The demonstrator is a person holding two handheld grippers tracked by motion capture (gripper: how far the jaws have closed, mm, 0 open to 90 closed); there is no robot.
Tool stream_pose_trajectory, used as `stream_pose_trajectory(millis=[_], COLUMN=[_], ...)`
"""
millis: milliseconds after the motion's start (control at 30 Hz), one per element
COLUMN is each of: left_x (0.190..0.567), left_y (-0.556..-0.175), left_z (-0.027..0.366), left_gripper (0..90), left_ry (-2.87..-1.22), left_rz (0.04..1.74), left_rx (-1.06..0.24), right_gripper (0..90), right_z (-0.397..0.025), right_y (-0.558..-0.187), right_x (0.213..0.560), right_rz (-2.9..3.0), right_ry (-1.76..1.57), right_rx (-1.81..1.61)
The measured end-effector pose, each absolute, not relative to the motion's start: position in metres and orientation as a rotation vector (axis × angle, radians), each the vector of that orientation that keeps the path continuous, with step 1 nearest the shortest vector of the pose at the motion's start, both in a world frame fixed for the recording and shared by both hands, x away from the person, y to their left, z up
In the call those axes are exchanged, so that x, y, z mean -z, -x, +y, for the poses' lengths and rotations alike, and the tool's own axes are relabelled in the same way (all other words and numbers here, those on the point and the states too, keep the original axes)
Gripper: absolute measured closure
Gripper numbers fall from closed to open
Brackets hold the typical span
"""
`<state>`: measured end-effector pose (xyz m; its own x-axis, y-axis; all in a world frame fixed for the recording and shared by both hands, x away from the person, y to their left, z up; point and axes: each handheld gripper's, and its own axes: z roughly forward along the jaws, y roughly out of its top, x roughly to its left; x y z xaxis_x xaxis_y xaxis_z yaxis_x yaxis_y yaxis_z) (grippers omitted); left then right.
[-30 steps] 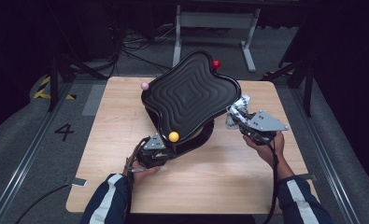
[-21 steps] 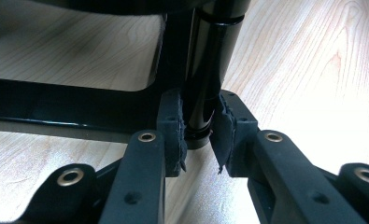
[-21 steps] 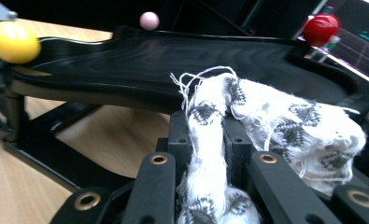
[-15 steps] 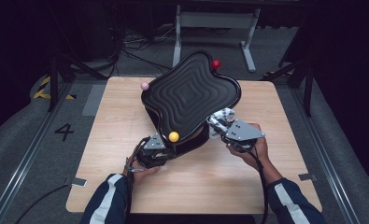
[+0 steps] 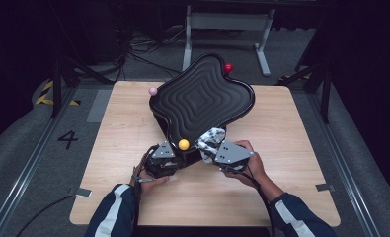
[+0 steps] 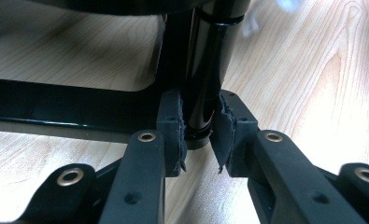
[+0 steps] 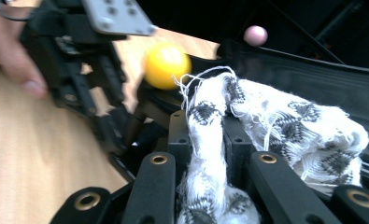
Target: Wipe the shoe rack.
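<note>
A black, wavy-edged tray (image 5: 202, 98) with ridged concentric contours is being carried tilted on a black stand (image 6: 79, 105) on the wooden table (image 5: 291, 148), its near edge lower than its far edge. Small balls are being shown at its lobes: a yellow ball (image 5: 183, 144) at the near corner, a pink ball (image 5: 153, 91) at the left and a red ball (image 5: 228, 68) at the far right. The left gripper (image 5: 169, 157) is being held at the base of the stand just below the yellow ball, and in the left gripper view its jaws are being pressed nearly together on the stand's upright black post (image 6: 205, 70), the pads (image 6: 173, 126) touching it on both sides. The right gripper (image 5: 210, 145) is being held just beside the left one, at the tray's near right edge, and a crumpled white cloth with a dark pattern (image 7: 266, 126) is being pinched between its narrowly parted jaws. In the right gripper view the cloth is being bunched against the tray's underside, with loose threads lying near the yellow ball.
</note>
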<state>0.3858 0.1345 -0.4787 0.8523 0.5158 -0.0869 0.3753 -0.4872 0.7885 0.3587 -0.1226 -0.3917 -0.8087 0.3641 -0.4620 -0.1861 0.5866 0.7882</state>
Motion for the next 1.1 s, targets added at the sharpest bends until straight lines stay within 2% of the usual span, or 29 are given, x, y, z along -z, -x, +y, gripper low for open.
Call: stream_pose_trajectory(millis=[467, 800, 1100], left_x=[0.479, 0.479, 0.479], left_y=[-0.386, -0.386, -0.386], left_z=[0.135, 0.135, 0.134], left_gripper=[73.1, 73.2, 73.2], left_ry=[-2.137, -2.137, -2.138], left_rz=[0.645, 0.646, 0.649], left_rx=[-0.201, -0.199, -0.201], right_gripper=[78.4, 78.7, 78.5], right_z=[-0.081, -0.103, -0.141], right_y=[-0.342, -0.35, -0.365], right_x=[0.413, 0.406, 0.387], right_rz=[2.298, 2.256, 2.176], right_ry=[-0.018, -0.066, -0.178], right_rx=[-1.148, -1.136, -1.098])
